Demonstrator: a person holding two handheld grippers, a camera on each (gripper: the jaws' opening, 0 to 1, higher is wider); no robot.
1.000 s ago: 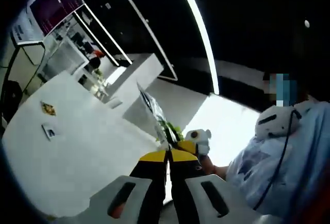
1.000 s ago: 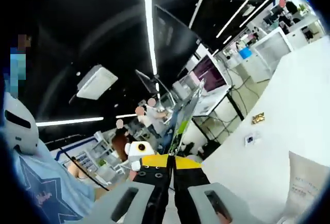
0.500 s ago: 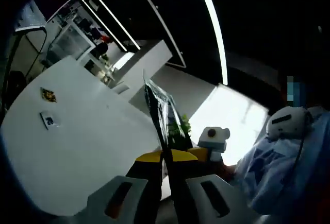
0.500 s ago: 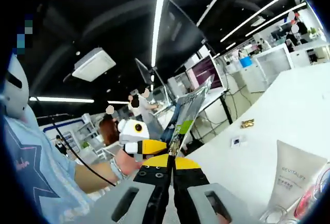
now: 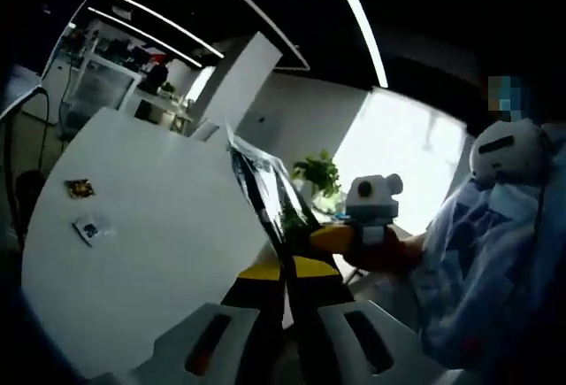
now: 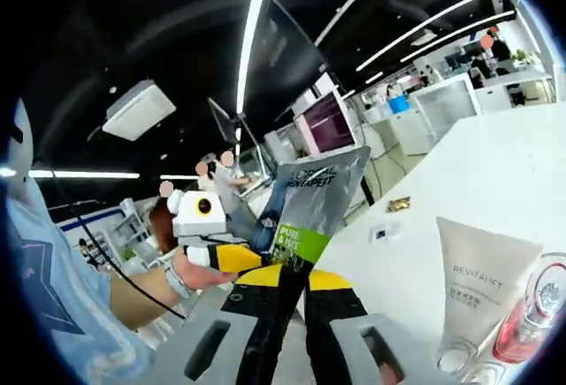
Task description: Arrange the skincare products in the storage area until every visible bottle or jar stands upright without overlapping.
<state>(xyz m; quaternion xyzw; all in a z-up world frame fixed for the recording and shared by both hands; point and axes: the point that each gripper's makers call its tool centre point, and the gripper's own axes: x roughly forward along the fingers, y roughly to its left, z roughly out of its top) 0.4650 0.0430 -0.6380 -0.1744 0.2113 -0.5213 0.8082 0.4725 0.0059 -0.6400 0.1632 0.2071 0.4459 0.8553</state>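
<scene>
Right gripper view, near to far:
- Right gripper (image 6: 296, 272): jaws pressed together on the lower edge of a flat grey sachet (image 6: 309, 204) with a green band, held upright above the white table (image 6: 495, 181).
- Left gripper (image 6: 232, 258): yellow tips meeting the same sachet from the left side.
- White tube (image 6: 478, 270), standing cap down; beside it a clear bottle with pink contents (image 6: 531, 310) at the lower right.
- Two small packets (image 6: 389, 217), far on the table.

Left gripper view:
- Left gripper (image 5: 285, 272): jaws closed on the sachet (image 5: 265, 199), seen edge-on.
- Right gripper (image 5: 340, 239) just beyond, at the sachet.
</scene>
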